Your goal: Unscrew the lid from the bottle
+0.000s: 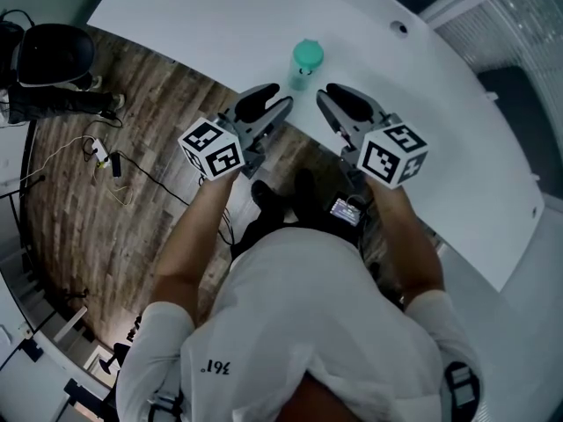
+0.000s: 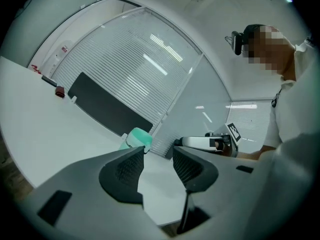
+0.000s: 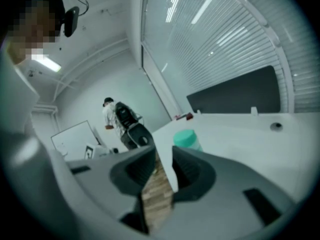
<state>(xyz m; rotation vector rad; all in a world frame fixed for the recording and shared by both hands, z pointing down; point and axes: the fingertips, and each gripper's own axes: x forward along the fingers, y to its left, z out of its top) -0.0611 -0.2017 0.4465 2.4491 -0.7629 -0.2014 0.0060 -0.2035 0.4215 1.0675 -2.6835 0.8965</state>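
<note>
At the near edge of the white table (image 1: 220, 16), the work area is bounded by wooden floor (image 1: 79, 200), where loose cables (image 1: 114, 161) lie well to the left of the operator. A round cable hole (image 1: 400, 28) sits in the tabletop, well apart from the work zone. The left gripper view shows a dark panel (image 2: 105, 106) standing at the far side of the table and a small red item (image 2: 60, 91) near it. The right gripper view shows a person (image 3: 112, 116) standing in the background, away from the table. Nothing stands between the grippers and the bottle (image 1: 302, 79). The bottle stands upright on the table close to the near edge, its green lid (image 1: 308, 55) on. It lies just ahead of both sets of jaw tips and between the two grippers, touching neither. The left gripper (image 1: 274, 102) has its jaws apart and empty, with the lid visible beyond its left jaw. The right gripper (image 1: 332, 95) has its jaws apart by a narrower gap and is also empty; the table edge and floor show through that gap. Bare tabletop extends behind the bottle and to both sides.
</note>
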